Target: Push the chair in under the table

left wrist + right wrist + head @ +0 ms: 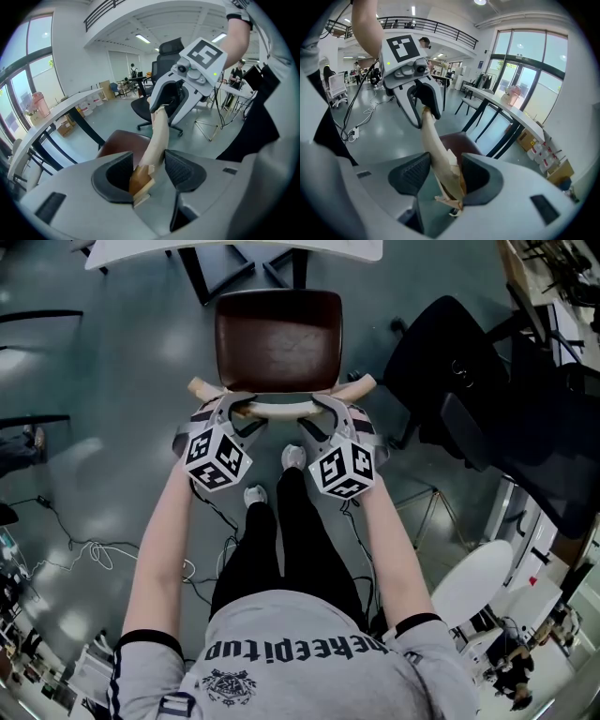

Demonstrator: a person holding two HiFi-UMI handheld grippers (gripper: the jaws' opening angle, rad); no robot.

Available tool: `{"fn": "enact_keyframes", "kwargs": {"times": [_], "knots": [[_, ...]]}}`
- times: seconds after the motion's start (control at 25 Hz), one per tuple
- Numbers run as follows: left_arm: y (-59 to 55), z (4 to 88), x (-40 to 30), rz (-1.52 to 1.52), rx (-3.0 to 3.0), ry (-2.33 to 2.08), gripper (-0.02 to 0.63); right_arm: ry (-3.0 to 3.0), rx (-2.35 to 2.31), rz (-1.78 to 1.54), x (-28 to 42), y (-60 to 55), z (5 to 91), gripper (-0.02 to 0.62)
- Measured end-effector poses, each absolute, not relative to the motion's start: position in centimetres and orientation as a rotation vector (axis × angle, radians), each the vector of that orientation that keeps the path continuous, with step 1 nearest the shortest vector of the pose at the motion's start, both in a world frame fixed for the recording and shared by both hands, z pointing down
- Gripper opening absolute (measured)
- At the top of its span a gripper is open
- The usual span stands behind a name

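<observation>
my left gripper (230,409) and right gripper (330,409) both straddle the back rail (281,411) of the chair (277,338), one near each end. on each, my jaws stand apart: the rail leans on one pad with a gap to the other, so neither clamps it. the chair stands on the floor right before me, its brown seat just short of the edge of the table (234,249), not yet under it.

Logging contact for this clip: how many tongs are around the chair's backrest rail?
2. The left tongs straddle the backrest rail near its left end, right tongs near its right end; neither clamped.
</observation>
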State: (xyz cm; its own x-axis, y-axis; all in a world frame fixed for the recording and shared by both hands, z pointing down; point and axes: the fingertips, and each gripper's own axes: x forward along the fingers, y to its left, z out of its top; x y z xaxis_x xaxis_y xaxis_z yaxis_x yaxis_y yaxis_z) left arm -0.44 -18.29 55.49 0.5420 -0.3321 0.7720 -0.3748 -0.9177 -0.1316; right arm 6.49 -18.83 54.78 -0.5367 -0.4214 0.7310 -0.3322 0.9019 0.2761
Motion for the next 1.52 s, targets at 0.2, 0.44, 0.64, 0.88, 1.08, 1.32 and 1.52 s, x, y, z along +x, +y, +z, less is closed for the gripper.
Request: {"fn": "enact_keyframes", "kwargs": {"times": [0.2, 0.44, 0.64, 0.88, 1.08, 1.32, 1.52], "knots": [[-20.2, 55.5, -0.6, 1.347, 2.711, -0.628, 0.218, -2.188, 0.530, -0.132, 6.3, -20.7, 54.8, 0.215], [-21.7, 55.5, -0.8, 1.359, 2.699, -0.603, 0.218, -2.196, 0.511, -0.128, 6.1, -22.2, 54.8, 0.213], [-22.0, 55.3, -0.9, 1.353, 2.711, -0.601, 0.218, -2.213, 0.478, -0.125, 6.0, -22.5, 54.7, 0.213], [-23.5, 55.4, -1.3, 1.352, 2.721, -0.600, 0.218, -2.204, 0.496, -0.116, 5.6, -23.8, 54.8, 0.213], [-24.8, 55.1, -2.0, 1.345, 2.747, -0.577, 0.218, -2.183, 0.519, -0.100, 4.9, -25.1, 54.6, 0.213], [-25.2, 55.0, -2.9, 1.330, 2.789, -0.528, 0.209, -2.155, 0.538, -0.082, 4.0, -25.5, 54.7, 0.213], [-24.9, 54.8, -2.8, 1.319, 2.816, -0.514, 0.202, -2.132, 0.558, -0.077, 4.1, -25.4, 54.6, 0.215]]}}
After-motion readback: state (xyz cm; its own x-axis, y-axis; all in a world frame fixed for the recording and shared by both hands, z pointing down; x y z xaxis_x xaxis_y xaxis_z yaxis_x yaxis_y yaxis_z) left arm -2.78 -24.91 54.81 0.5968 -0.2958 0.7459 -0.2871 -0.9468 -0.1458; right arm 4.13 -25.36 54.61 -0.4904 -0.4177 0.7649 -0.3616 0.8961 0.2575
